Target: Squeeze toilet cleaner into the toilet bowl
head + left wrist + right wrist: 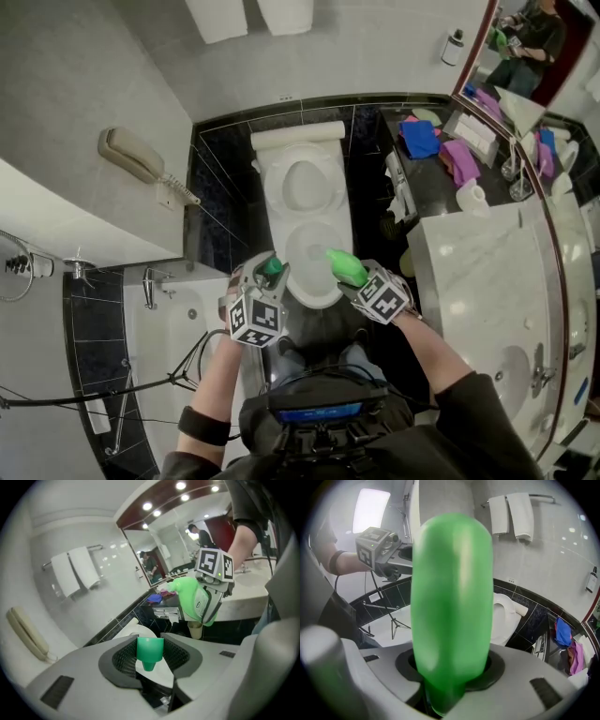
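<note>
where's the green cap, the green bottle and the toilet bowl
green cap (150, 649): left gripper view, on its wide upper part between the jaws
green bottle (452, 597): right gripper view, on the middle of its body
toilet bowl (314, 298): head view, on the front of its rim

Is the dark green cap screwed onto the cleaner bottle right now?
No, the cap sits between the jaws of the left gripper, apart from the bottle that the right gripper holds.
</note>
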The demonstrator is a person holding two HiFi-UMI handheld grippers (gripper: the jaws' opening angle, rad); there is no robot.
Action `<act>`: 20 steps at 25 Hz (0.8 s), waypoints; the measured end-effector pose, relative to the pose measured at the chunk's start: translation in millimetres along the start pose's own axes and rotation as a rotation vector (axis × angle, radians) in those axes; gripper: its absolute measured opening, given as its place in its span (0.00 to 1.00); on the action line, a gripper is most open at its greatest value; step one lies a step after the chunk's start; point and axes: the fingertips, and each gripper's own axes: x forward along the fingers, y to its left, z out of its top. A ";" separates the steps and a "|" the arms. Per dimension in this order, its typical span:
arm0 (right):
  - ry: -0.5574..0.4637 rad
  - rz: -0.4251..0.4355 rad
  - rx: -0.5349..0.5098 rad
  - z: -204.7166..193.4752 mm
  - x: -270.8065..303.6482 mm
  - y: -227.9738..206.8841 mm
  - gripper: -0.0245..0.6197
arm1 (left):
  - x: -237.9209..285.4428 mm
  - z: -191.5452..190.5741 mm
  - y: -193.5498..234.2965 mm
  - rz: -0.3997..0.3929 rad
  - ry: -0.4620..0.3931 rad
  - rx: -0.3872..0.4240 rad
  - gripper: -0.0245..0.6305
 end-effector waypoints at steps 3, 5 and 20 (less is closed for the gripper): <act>-0.028 -0.016 0.028 -3.7 -0.9 -0.2 0.33 | -3.8 -16.3 2.9 0.018 -0.030 -0.178 0.27; -0.050 -0.027 0.056 -6.8 -1.3 -0.4 0.33 | -8.9 -20.8 6.7 0.033 -0.055 -0.275 0.27; -0.070 -0.077 0.138 -33.7 4.5 3.2 0.34 | -29.8 -51.7 8.4 0.097 -0.138 -0.508 0.27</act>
